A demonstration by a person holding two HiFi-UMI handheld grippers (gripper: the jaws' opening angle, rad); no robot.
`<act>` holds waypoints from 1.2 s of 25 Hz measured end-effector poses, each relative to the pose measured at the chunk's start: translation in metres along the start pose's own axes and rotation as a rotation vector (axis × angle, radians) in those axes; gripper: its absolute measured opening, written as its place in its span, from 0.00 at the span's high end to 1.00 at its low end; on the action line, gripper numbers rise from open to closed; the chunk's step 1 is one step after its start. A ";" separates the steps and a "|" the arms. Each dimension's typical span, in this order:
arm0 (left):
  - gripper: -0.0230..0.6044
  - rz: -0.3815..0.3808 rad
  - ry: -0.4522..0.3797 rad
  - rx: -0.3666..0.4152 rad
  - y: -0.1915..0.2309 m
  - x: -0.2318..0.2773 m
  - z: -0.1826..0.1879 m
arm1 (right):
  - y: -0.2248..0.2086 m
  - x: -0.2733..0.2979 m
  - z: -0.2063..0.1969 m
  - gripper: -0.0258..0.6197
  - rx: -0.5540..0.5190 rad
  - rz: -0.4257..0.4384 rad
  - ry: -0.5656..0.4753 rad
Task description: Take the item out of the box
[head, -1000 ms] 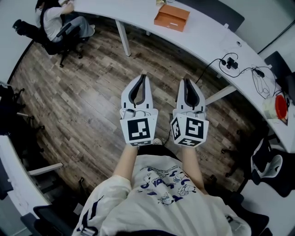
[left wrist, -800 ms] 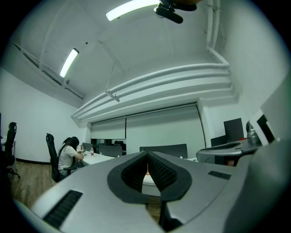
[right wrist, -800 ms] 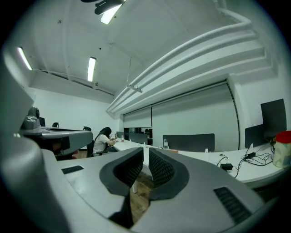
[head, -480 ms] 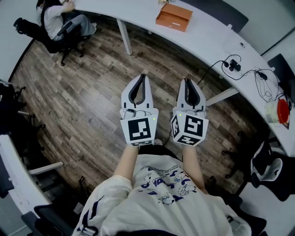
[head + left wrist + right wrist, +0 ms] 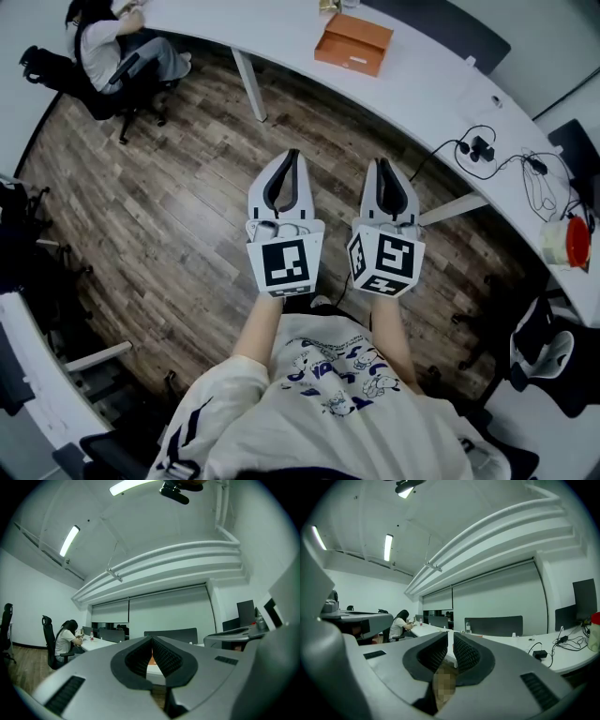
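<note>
An orange box lies closed on the curved white table, far ahead of both grippers. My left gripper and right gripper are held side by side, level, over the wooden floor, pointing toward the table. Both are shut with nothing between the jaws. In the left gripper view the left gripper has its jaws closed at the tips, and a sliver of the orange box shows past them. The right gripper looks over the white table, jaws together.
A person sits on an office chair at the table's far left end. A white table leg stands ahead. Cables and a small camera lie on the table at right, by a red-lidded container. A black chair stands at right.
Both grippers have moved together a little forward toward the table, still level and side by side. Their jaws have stayed as they were.
</note>
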State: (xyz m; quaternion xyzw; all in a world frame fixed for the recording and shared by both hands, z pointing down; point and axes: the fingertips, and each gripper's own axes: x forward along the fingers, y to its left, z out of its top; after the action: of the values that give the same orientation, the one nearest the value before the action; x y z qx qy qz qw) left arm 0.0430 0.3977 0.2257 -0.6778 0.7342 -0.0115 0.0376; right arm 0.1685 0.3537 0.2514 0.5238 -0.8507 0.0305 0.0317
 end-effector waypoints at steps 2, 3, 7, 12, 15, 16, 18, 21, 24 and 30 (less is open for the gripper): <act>0.93 -0.005 -0.001 0.000 0.005 0.017 -0.001 | -0.001 0.017 0.001 0.87 -0.001 -0.002 0.000; 0.93 -0.007 -0.001 0.000 0.007 0.026 -0.002 | -0.002 0.026 0.002 0.87 -0.001 -0.004 -0.001; 0.93 -0.015 0.000 -0.003 0.019 0.062 -0.003 | -0.004 0.063 0.008 0.87 -0.007 -0.010 -0.001; 0.93 -0.036 -0.009 -0.009 0.034 0.105 -0.001 | -0.006 0.106 0.016 0.87 -0.003 -0.030 -0.004; 0.93 -0.052 -0.010 -0.007 0.042 0.129 -0.002 | -0.006 0.131 0.017 0.87 0.003 -0.040 0.001; 0.93 -0.059 -0.008 -0.004 0.044 0.137 -0.002 | -0.006 0.138 0.017 0.87 0.005 -0.043 0.003; 0.93 -0.067 -0.003 0.003 0.051 0.152 -0.004 | -0.006 0.153 0.019 0.87 0.008 -0.051 0.003; 0.93 -0.074 -0.005 -0.003 0.062 0.172 -0.006 | -0.003 0.175 0.021 0.87 0.011 -0.061 0.001; 0.93 -0.086 -0.007 -0.004 0.069 0.189 -0.010 | -0.003 0.193 0.019 0.87 0.011 -0.072 0.002; 0.93 -0.110 0.001 -0.005 0.081 0.214 -0.020 | 0.001 0.219 0.013 0.87 0.014 -0.089 0.013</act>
State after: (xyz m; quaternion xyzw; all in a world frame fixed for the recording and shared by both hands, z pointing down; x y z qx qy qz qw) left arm -0.0552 0.1899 0.2312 -0.7173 0.6958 -0.0124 0.0349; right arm 0.0688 0.1588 0.2577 0.5610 -0.8262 0.0385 0.0351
